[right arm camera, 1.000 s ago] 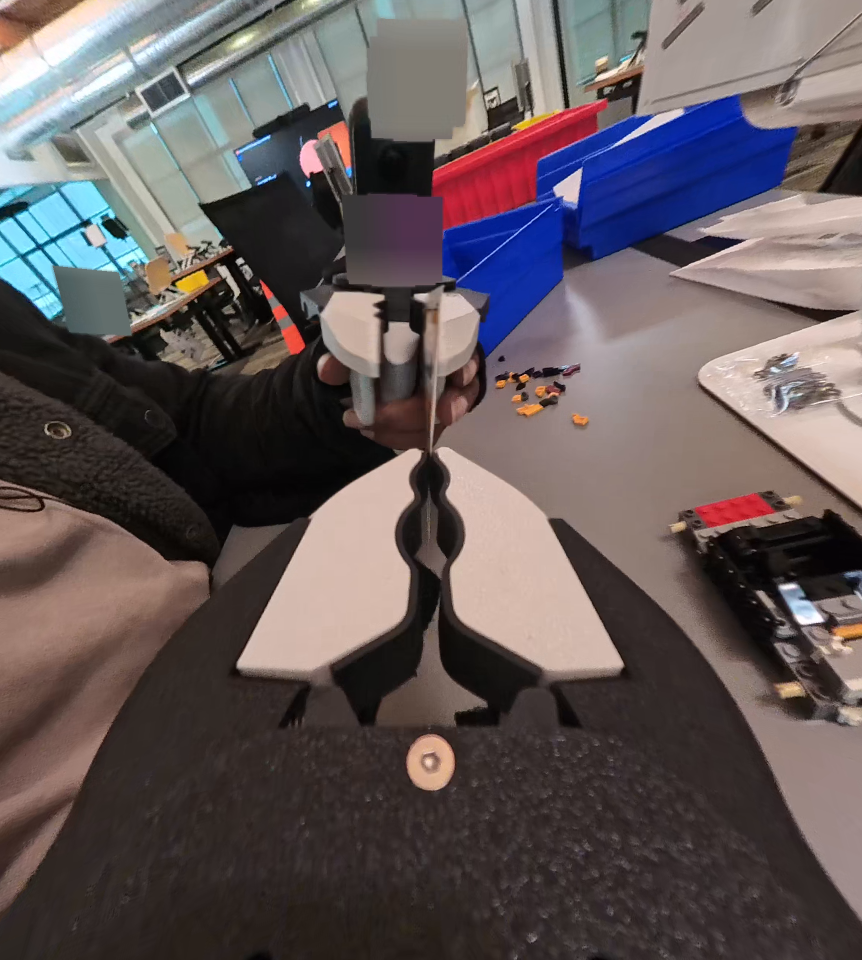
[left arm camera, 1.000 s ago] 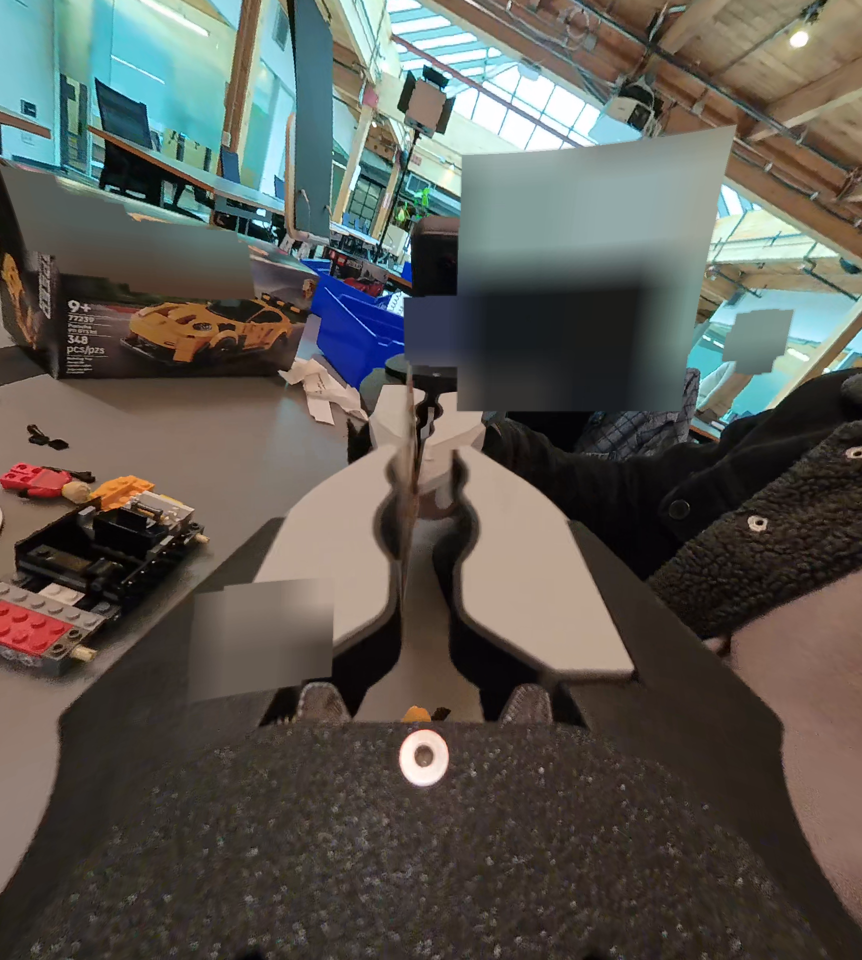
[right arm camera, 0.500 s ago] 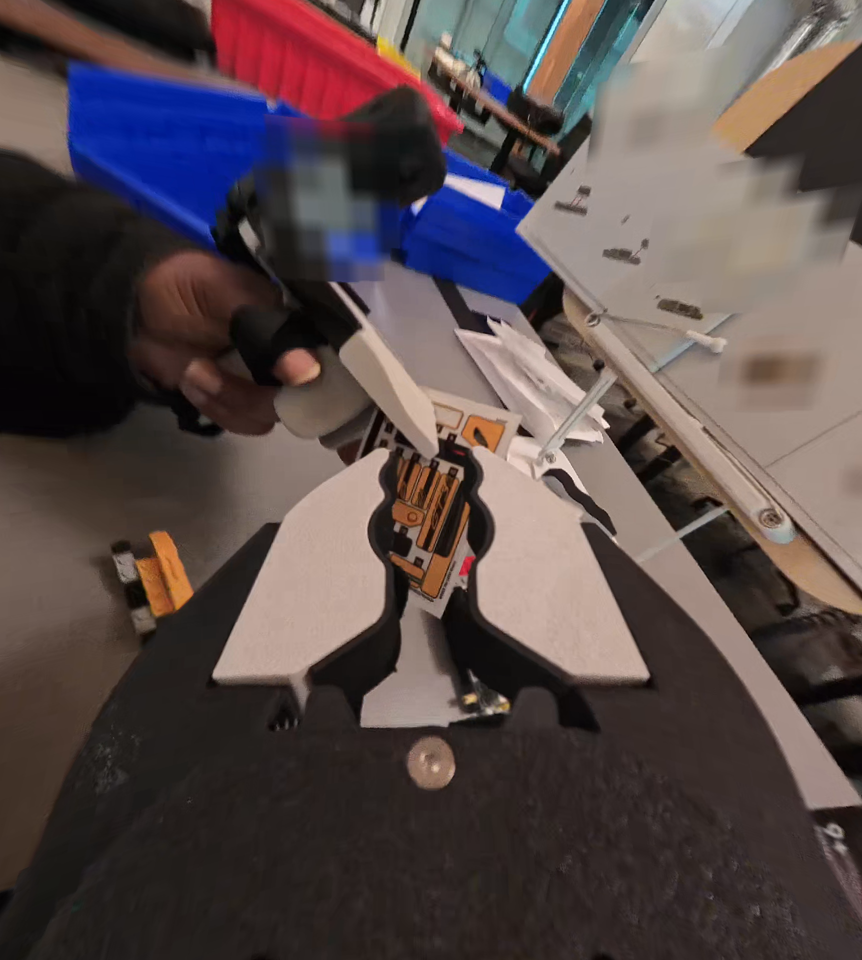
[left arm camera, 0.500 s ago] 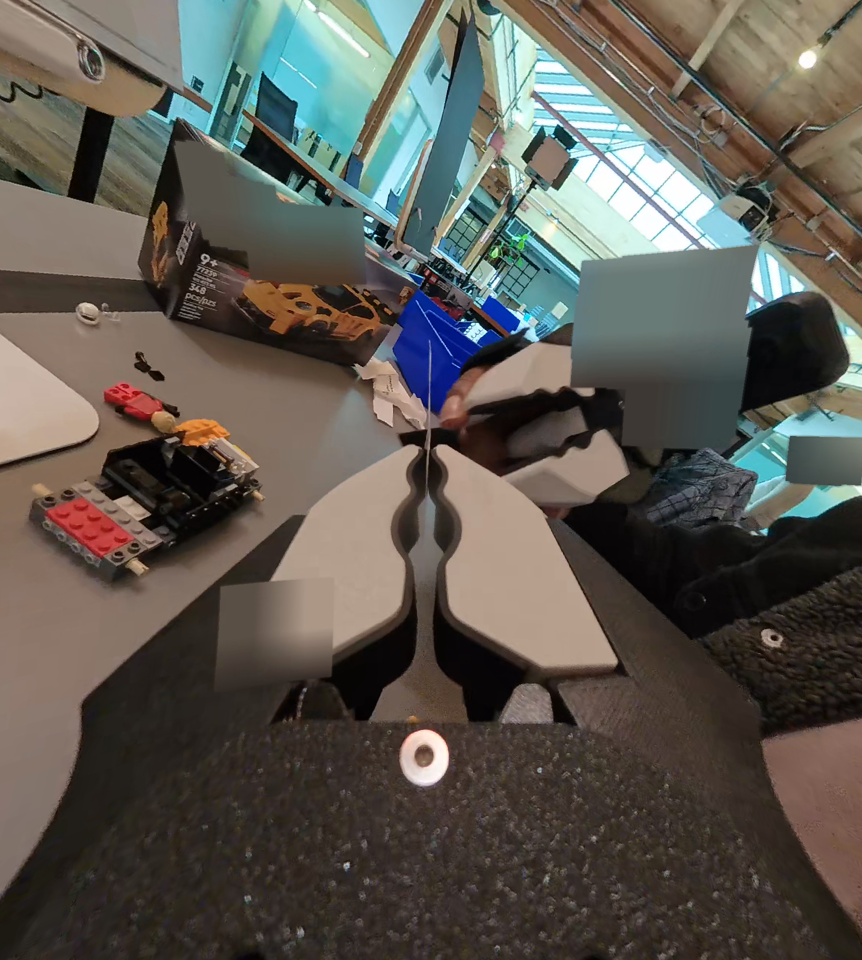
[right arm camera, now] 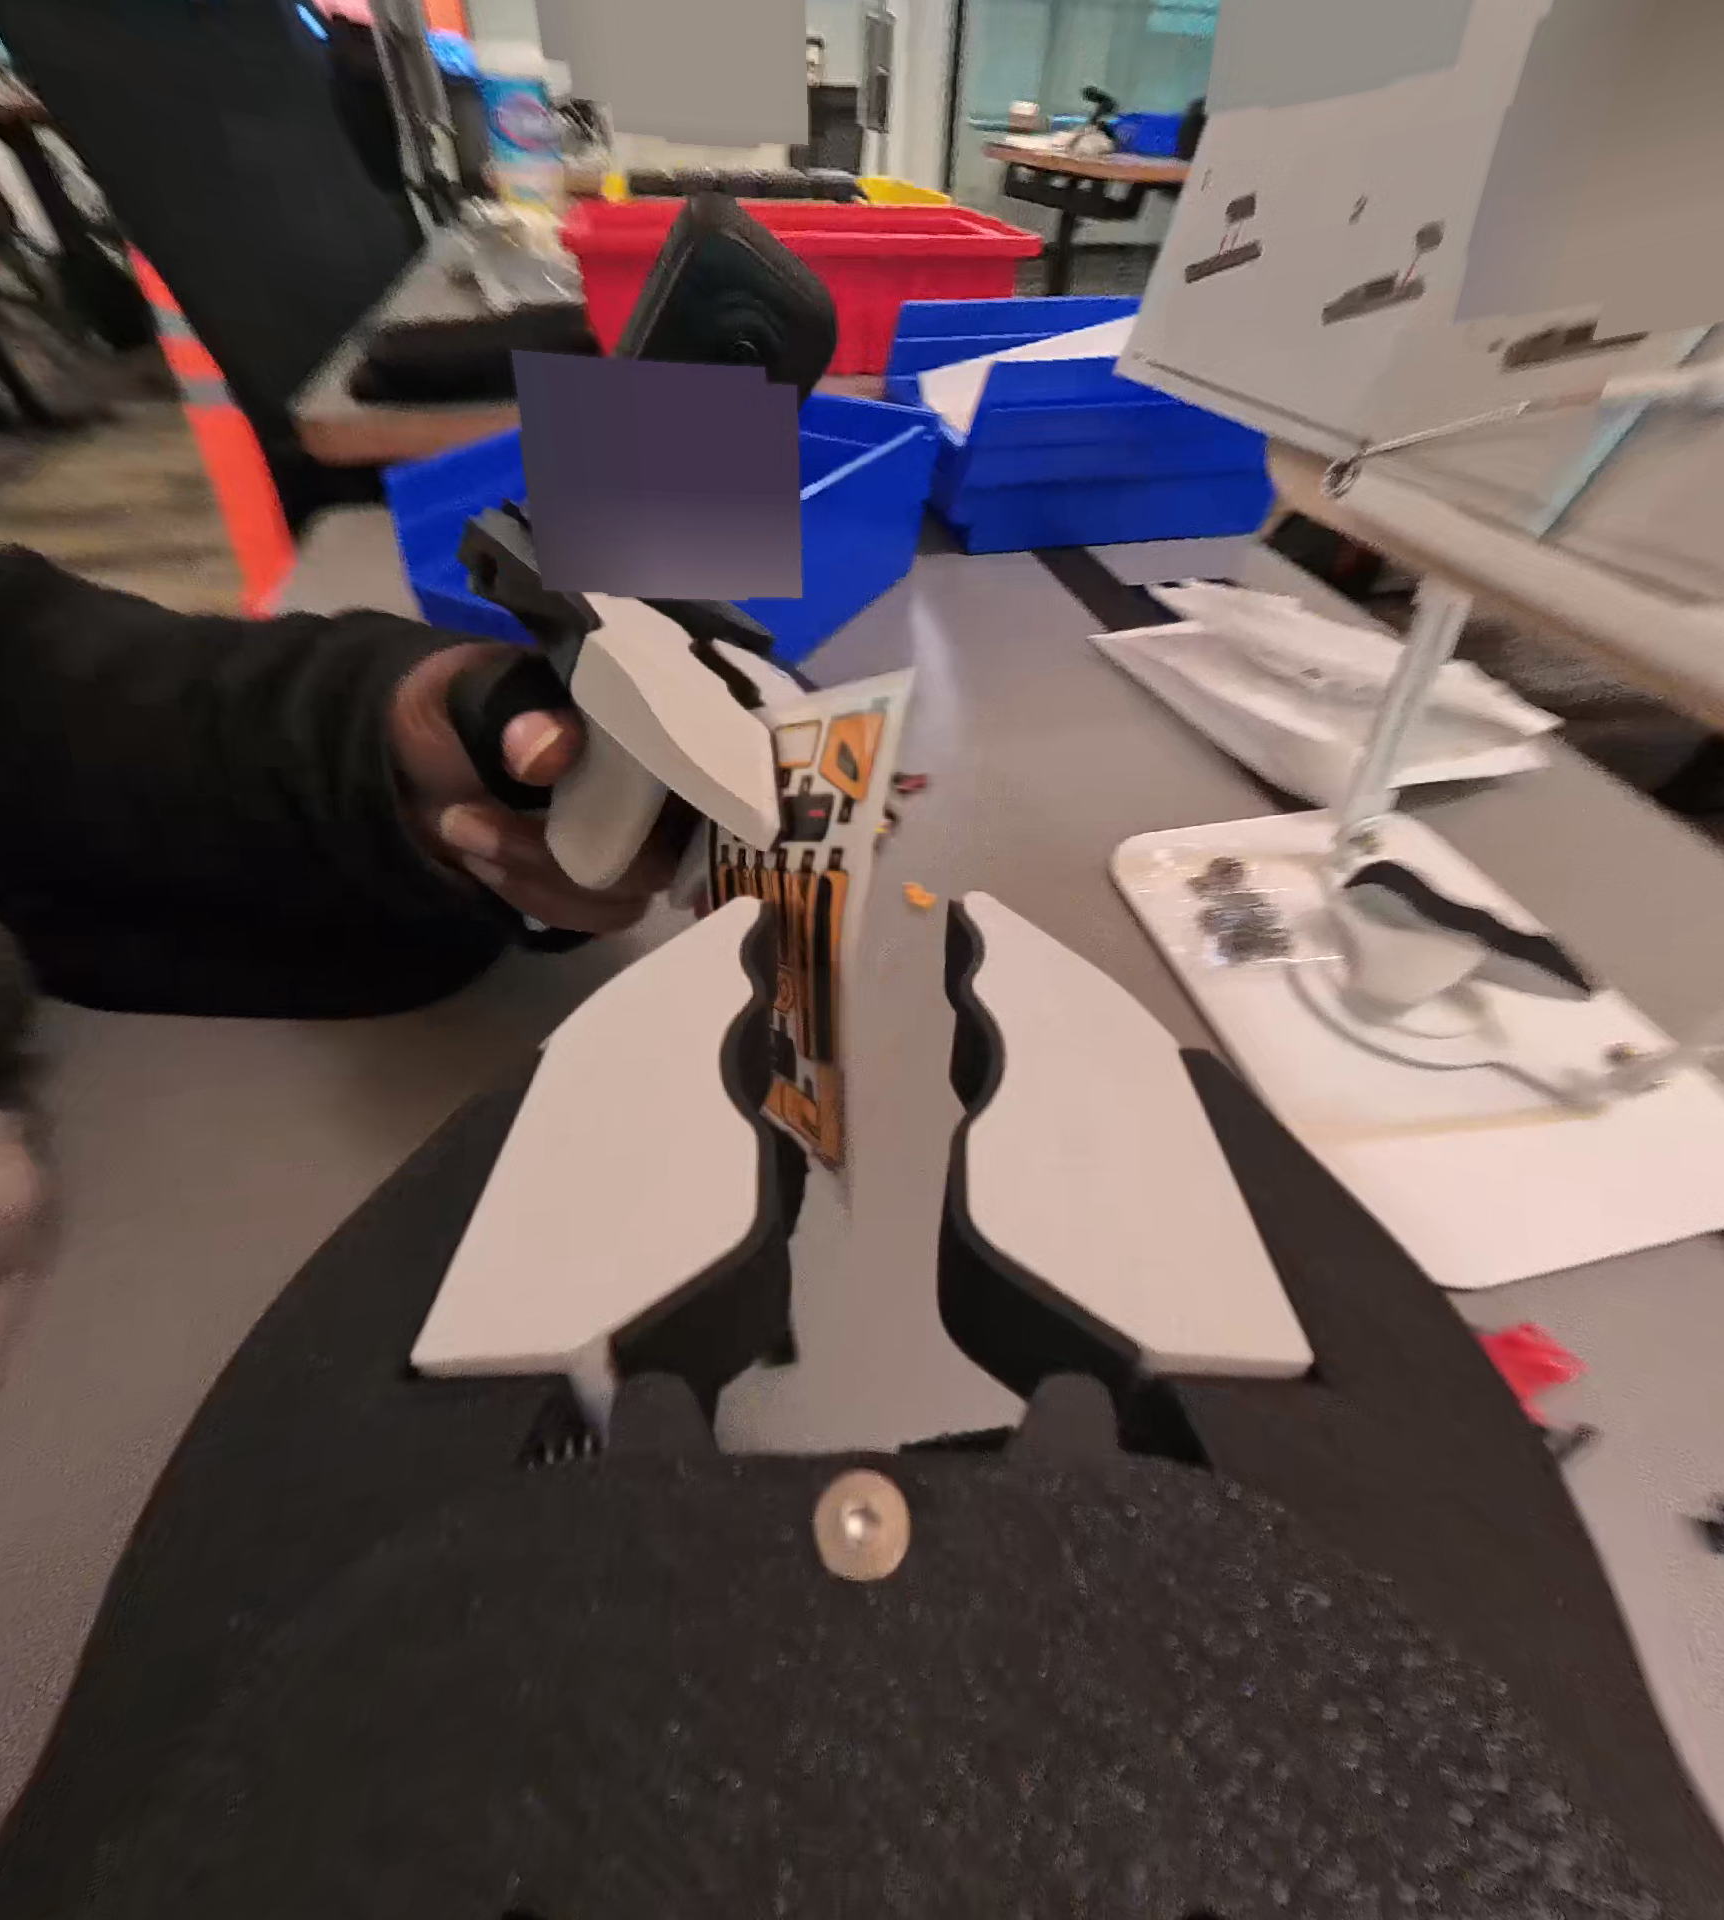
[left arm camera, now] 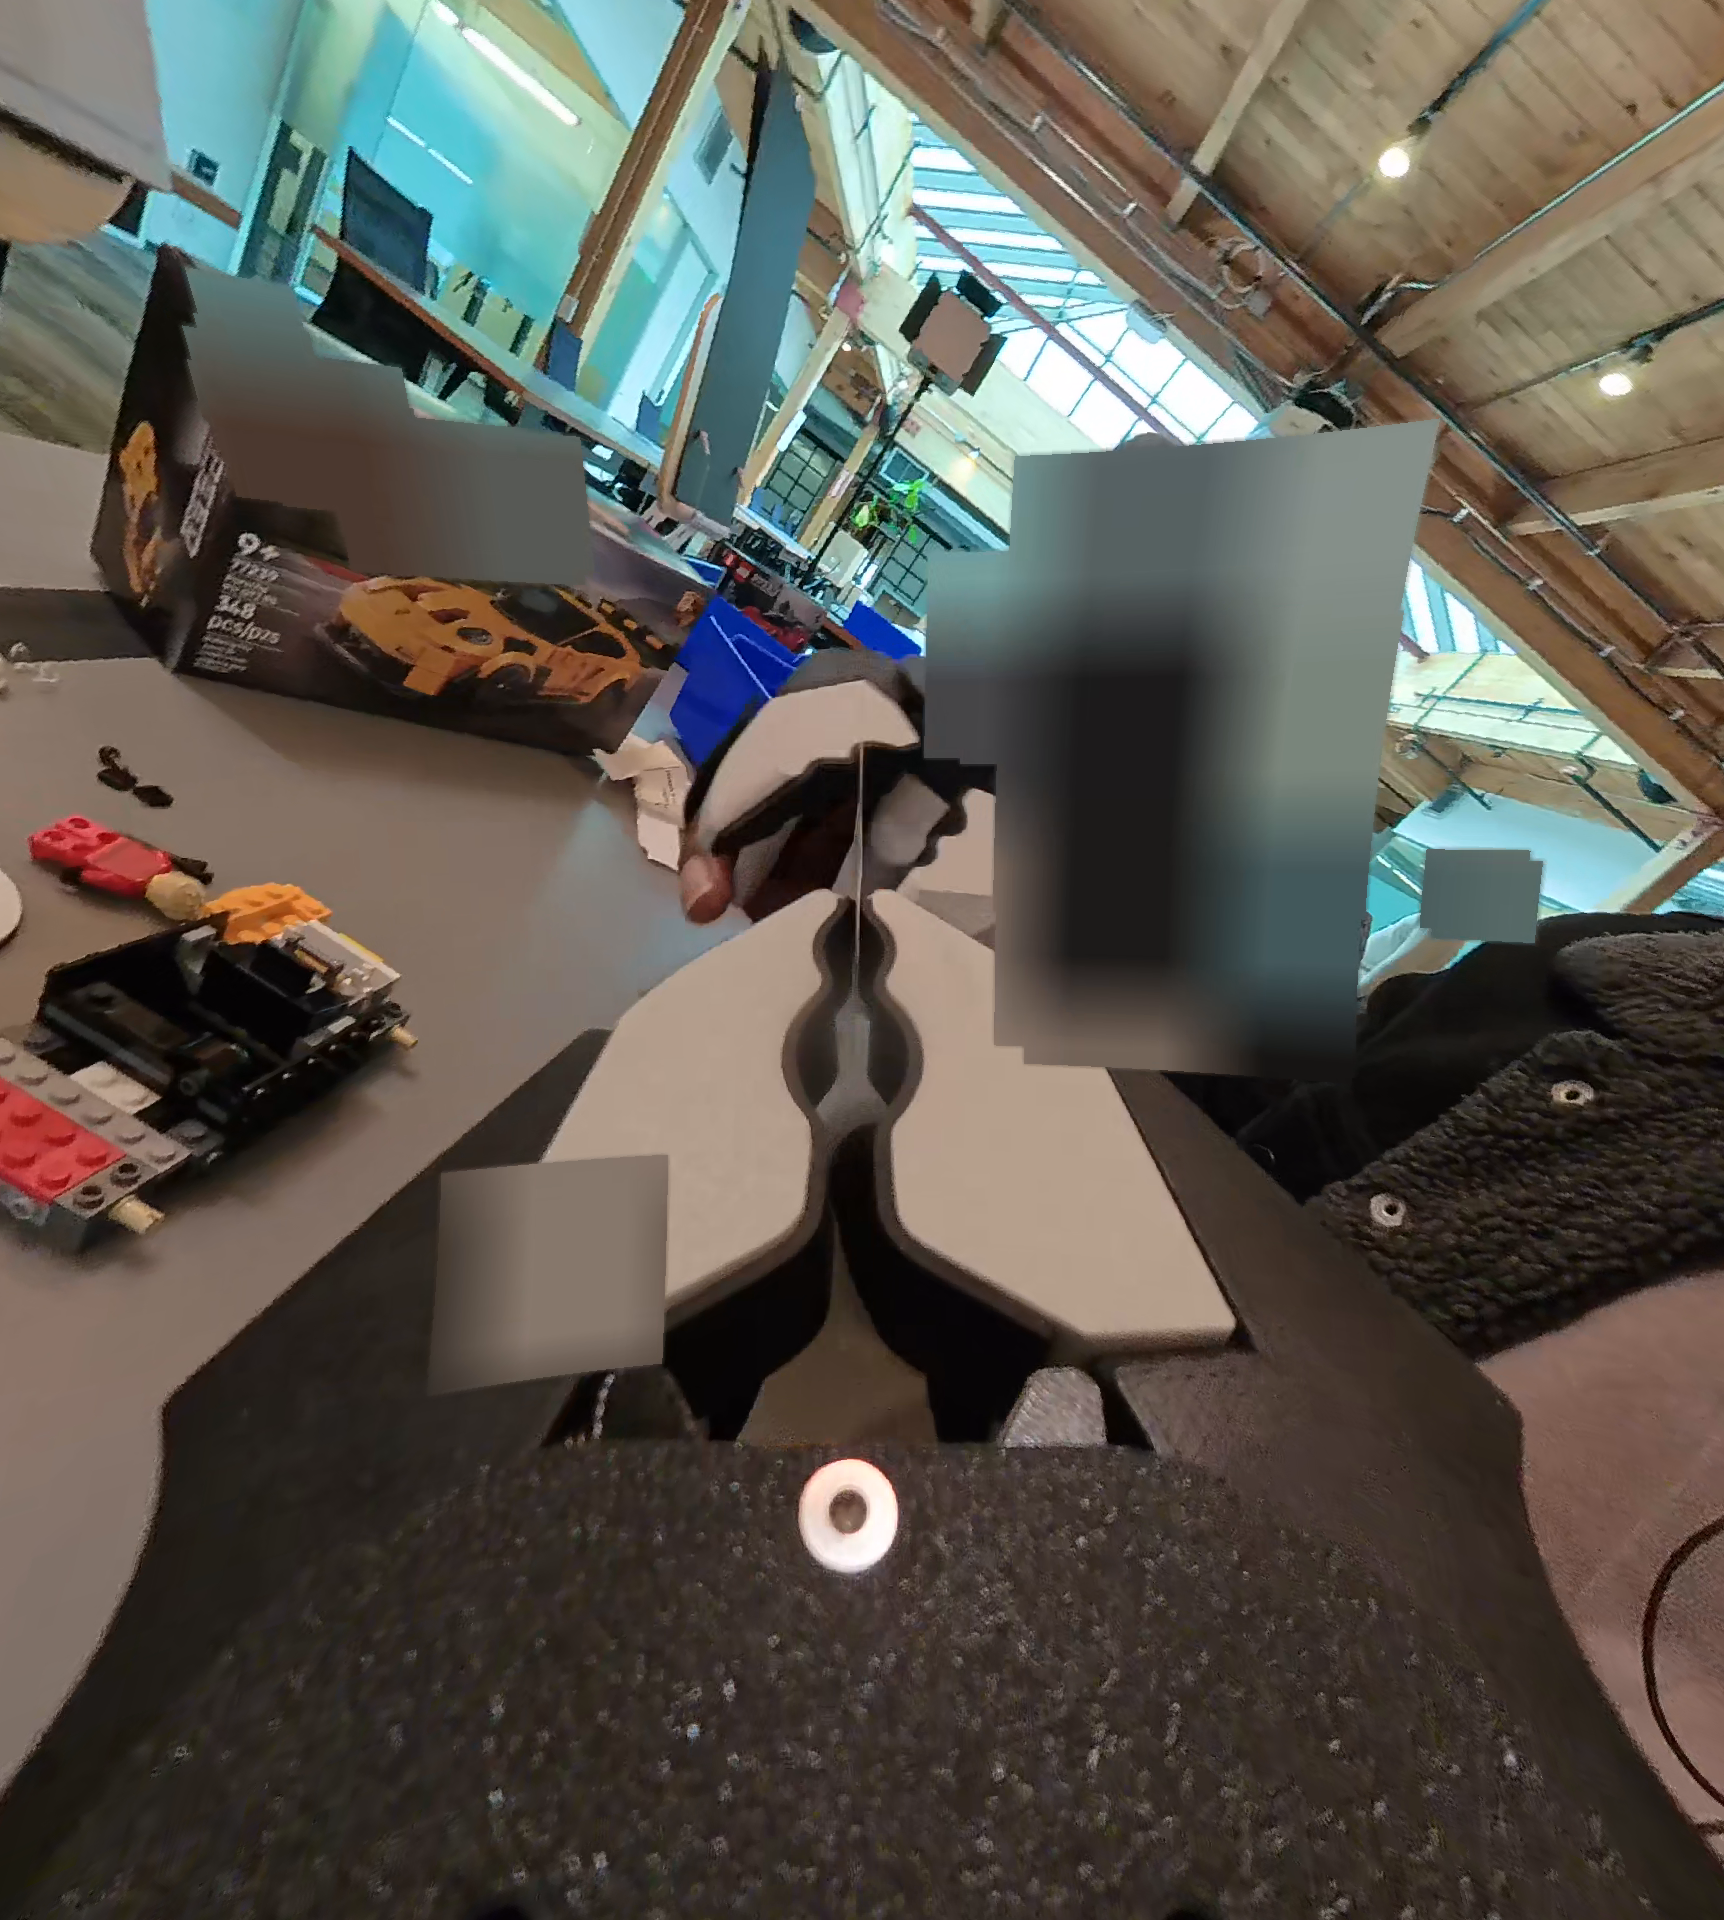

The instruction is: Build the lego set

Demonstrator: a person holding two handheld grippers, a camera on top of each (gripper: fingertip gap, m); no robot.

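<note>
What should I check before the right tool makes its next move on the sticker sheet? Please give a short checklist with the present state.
1. Left tool shut on the sticker sheet: ok.
2. Right tool open: ok, jaws apart.
3. Sheet between the right tool's fingers: ok, nearer one finger.
4. Sheet touching that finger: cannot tell.
5. Partly built car resting on the table, away from both tools: ok.
</note>
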